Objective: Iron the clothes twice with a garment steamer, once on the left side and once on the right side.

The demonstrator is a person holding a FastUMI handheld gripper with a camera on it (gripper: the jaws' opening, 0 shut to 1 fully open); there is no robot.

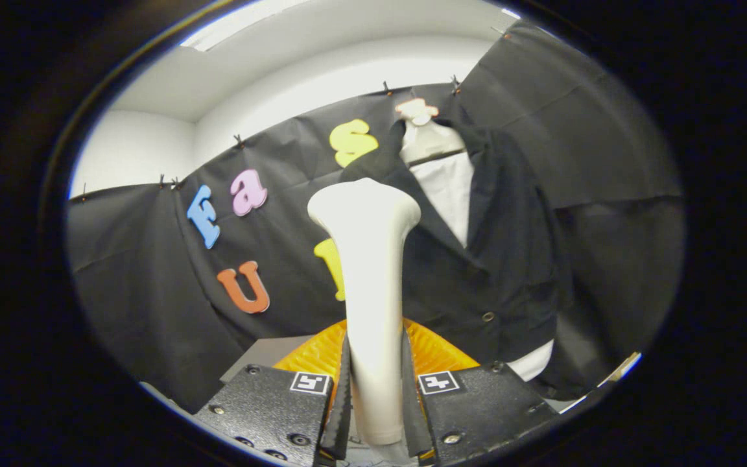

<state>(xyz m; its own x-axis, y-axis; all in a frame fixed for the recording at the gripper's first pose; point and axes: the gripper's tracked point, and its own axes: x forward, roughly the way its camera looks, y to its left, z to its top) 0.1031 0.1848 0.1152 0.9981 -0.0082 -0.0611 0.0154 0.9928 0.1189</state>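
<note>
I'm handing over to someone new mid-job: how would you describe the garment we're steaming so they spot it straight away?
Look at the black cloth wall of the booth, then beyond the white steamer clamped between the gripper fingers. Just behind the steamer's head hangs a dark jacket on a white dress form. Its open lapels showing white beneath and its front button set it apart from the flat cloth.

Gripper view rides on the gripper (377, 395), facing forward and slightly upward. Steamer (368, 272) close between fingers; jacket (490, 246) near beyond.
</note>
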